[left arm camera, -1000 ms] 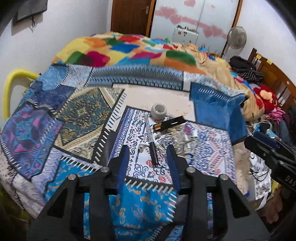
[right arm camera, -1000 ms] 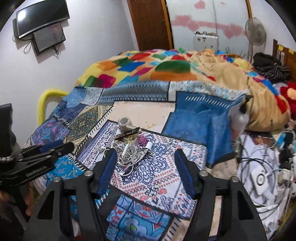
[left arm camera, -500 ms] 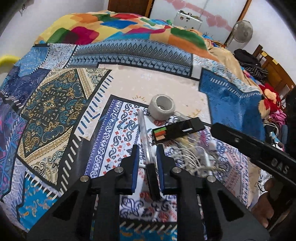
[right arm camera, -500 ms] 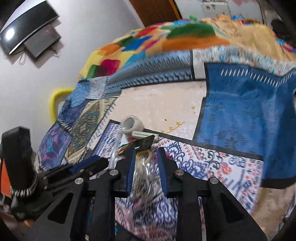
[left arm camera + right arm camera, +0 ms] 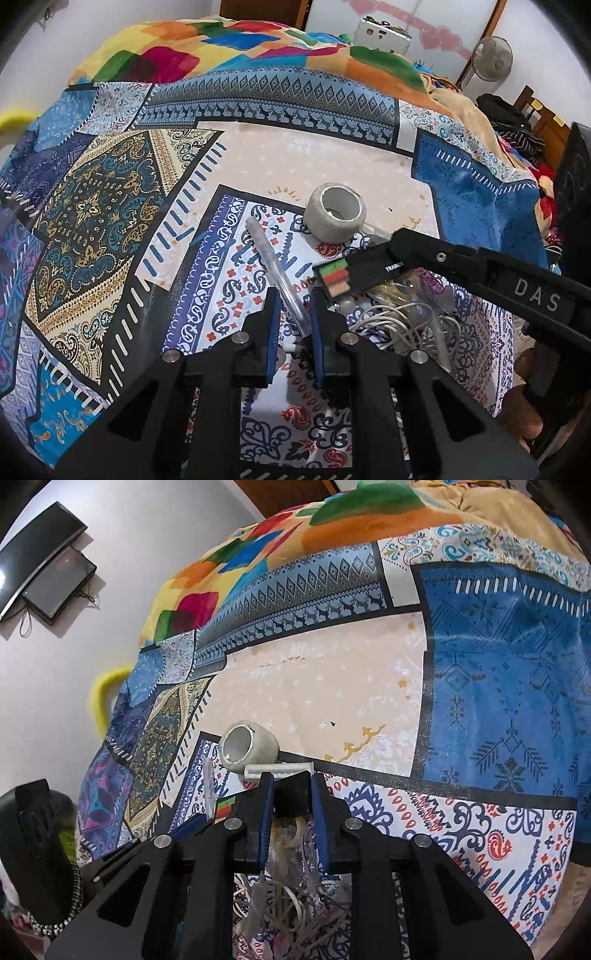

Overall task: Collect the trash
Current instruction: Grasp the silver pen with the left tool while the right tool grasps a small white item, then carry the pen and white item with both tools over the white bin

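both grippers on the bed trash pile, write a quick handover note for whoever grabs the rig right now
Left gripper: jaws closed on the clear plastic pen, still lying on the patterned bedspread.
Right gripper: jaws have just been closing around the black rectangular box atop the tangle of white cables and clear wrappers; actual grip unclear.
Grey tape roll and white razor lie loose just beyond.
Done: nothing visibly lifted or binned.
Left: lift both items, then collect the rest. No bin in view.
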Action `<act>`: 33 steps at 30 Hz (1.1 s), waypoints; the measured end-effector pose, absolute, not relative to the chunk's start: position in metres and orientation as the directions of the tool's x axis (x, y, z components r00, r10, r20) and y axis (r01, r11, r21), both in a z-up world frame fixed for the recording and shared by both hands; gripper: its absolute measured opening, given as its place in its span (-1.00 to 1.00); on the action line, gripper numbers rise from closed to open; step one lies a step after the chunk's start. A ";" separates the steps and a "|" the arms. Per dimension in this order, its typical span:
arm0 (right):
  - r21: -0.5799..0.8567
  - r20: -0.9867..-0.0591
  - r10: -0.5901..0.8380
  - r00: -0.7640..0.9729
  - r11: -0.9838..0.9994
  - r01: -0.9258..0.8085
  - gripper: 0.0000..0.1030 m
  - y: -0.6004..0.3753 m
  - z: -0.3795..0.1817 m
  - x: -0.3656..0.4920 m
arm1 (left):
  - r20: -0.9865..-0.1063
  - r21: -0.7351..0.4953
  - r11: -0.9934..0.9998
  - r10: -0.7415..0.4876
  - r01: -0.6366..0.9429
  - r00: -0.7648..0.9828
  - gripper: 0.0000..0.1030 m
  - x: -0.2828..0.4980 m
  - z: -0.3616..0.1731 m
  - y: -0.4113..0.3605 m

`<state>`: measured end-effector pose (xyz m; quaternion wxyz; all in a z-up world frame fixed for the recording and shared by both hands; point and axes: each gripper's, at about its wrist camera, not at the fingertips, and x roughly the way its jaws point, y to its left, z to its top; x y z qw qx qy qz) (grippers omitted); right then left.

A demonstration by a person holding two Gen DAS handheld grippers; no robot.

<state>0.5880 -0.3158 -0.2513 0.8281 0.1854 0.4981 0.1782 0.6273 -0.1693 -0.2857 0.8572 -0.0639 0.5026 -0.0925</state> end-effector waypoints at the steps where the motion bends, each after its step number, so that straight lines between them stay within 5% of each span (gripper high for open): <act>1: 0.487 -0.757 0.484 0.439 0.866 -0.115 -0.73 -0.316 -0.250 0.588 | -0.849 -0.212 0.973 -0.231 0.094 0.475 -0.71 0.627 -0.286 -0.168; 5: 0.464 -0.758 0.474 0.448 0.875 -0.140 -0.78 -0.318 -0.242 0.579 | -0.846 -0.257 0.963 -0.264 0.080 0.463 -0.86 0.621 -0.283 -0.159; 33: 0.284 -0.705 0.441 0.555 0.893 -0.349 -0.93 -0.252 -0.128 0.483 | -0.769 -0.243 0.970 -0.197 0.006 0.608 -0.86 0.495 -0.161 -0.087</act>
